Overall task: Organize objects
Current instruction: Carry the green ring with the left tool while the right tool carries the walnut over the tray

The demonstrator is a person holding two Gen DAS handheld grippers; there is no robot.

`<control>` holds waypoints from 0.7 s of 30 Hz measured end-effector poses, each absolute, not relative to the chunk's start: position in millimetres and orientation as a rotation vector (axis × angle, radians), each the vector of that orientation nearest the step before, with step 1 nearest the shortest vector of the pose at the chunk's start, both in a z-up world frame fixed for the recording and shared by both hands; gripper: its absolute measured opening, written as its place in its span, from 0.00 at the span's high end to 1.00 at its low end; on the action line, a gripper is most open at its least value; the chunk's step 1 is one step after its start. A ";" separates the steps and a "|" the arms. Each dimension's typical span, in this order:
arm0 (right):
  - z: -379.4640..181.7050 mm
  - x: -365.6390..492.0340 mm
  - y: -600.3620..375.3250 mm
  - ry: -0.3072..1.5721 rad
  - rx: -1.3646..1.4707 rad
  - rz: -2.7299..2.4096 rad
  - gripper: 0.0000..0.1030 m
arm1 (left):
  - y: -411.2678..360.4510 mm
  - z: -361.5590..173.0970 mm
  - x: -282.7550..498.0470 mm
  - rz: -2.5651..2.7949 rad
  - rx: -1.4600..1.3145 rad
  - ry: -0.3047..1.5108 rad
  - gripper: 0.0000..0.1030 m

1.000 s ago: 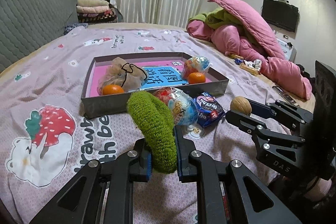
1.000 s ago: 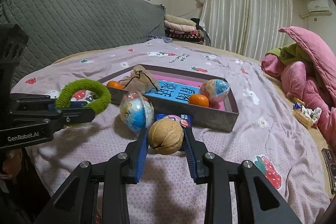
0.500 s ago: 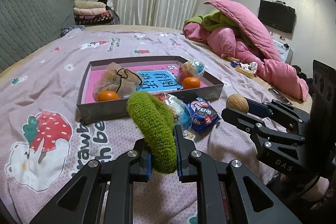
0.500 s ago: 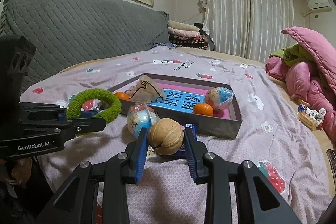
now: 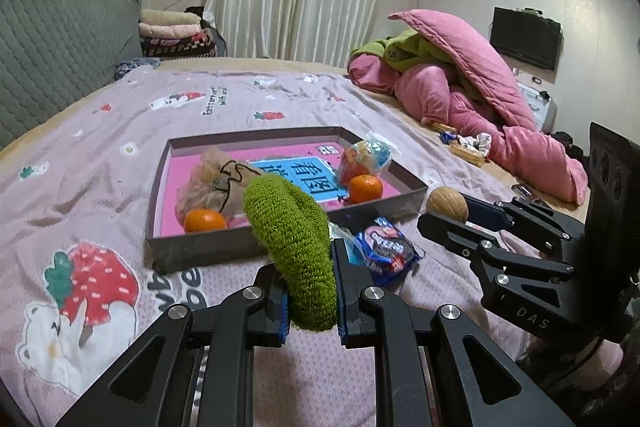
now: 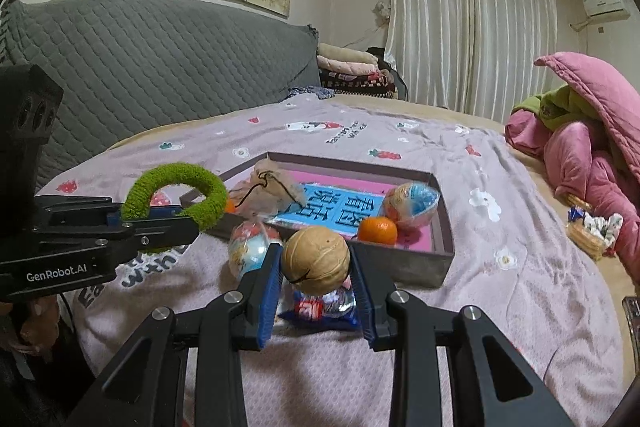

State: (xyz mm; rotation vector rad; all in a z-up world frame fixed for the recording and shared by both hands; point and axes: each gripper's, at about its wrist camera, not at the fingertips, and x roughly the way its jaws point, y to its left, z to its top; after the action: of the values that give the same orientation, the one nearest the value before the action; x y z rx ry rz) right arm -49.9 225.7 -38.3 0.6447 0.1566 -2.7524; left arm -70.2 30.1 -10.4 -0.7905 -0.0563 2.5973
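My left gripper is shut on a green knitted ring, held above the bedspread in front of the grey tray. From the right wrist view the ring arches over that gripper. My right gripper is shut on a walnut, also lifted; the left wrist view shows the walnut at the tips of that gripper. The tray holds two tangerines, a mesh pouch and a wrapped toy egg.
On the bedspread before the tray lie a blue snack packet and another wrapped egg. A pink quilt heap fills the right side. A grey padded headboard rises at the left. Small wrappers lie near the quilt.
Both grippers rose slightly with the ring and the walnut still held, so the tray and loose items sit lower and farther in both views.
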 end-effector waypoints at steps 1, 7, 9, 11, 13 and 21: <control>-37.2 -51.7 226.2 0.158 0.641 -2.755 0.67 | 30.1 -10.0 -72.9 2.594 -0.794 -0.061 0.84; -32.6 -63.4 228.2 0.173 0.629 -2.758 0.67 | 32.1 -6.4 -88.7 2.600 -0.786 -0.058 0.84; -31.0 -65.8 228.1 0.180 0.623 -2.759 0.67 | 33.1 -4.6 -95.2 2.596 -0.784 -0.069 0.84; -29.3 -67.7 227.9 0.181 0.612 -2.765 0.67 | 34.6 -2.8 -100.2 2.592 -0.779 -0.078 0.84; -26.2 -70.3 227.9 0.181 0.597 -2.772 0.67 | 36.0 -0.1 -104.6 2.586 -0.768 -0.082 0.84; -19.2 -79.6 228.5 0.182 0.550 -2.786 0.67 | 40.1 9.2 -114.9 2.592 -0.731 -0.070 0.84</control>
State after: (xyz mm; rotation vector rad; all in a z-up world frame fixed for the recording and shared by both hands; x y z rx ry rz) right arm -79.6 228.5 -19.2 0.5502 0.1817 -2.7857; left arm -114.9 40.1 9.2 -0.7306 -0.0697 2.5922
